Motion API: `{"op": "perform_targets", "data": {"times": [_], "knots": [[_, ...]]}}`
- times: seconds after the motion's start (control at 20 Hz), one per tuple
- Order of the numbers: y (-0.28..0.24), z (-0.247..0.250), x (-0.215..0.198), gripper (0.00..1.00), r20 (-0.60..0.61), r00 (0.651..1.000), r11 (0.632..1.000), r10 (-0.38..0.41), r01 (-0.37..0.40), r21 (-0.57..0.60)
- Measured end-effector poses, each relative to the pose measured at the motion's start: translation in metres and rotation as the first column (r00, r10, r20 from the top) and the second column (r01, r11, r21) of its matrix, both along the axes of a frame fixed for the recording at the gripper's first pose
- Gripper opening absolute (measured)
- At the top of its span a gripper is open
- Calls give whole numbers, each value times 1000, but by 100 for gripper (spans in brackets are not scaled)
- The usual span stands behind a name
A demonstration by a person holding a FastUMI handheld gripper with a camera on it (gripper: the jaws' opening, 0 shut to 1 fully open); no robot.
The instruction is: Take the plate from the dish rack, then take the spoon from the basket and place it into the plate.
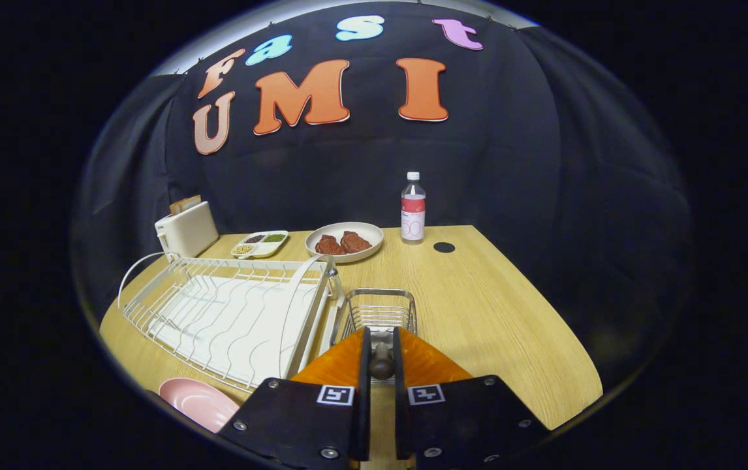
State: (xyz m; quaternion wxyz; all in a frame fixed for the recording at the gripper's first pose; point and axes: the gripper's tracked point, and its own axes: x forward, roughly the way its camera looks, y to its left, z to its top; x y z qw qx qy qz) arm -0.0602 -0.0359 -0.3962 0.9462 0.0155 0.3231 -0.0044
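Wood surface (491, 313). Gripper (381, 352) clamped on the dark spoon (381, 363) handle, just over the wire basket (378, 308). Pink plate (196, 402) sits beside the fingers, in front of the white dish rack (230, 313). Beyond: meat dish (344, 241), bottle (412, 209), toaster (186, 230).

2 plates (196, 401) (344, 241), 1 rack (230, 313), 1 basket (377, 310), 1 bottle (412, 209).

Gripper (381, 356) fingers nearly closed on a dark spoon handle (381, 361), wire basket (378, 311) just ahead at 12. Dish rack (230, 313) blocks 10–11, pink plate (196, 401) at 8. Bench (491, 307) open 1–3; bottle (413, 209), food plate (344, 241) far back.
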Motion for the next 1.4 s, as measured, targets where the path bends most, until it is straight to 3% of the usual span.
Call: {"op": "perform_targets", "data": {"times": [0.25,0.8,1.4], "knots": [[4,7,11,14,-60,998,1000,29,-29,2],[11,95,37,11,50,994,994,100,-97,-49],[77,163,4,11,122,964,970,237,-242,29]]}}
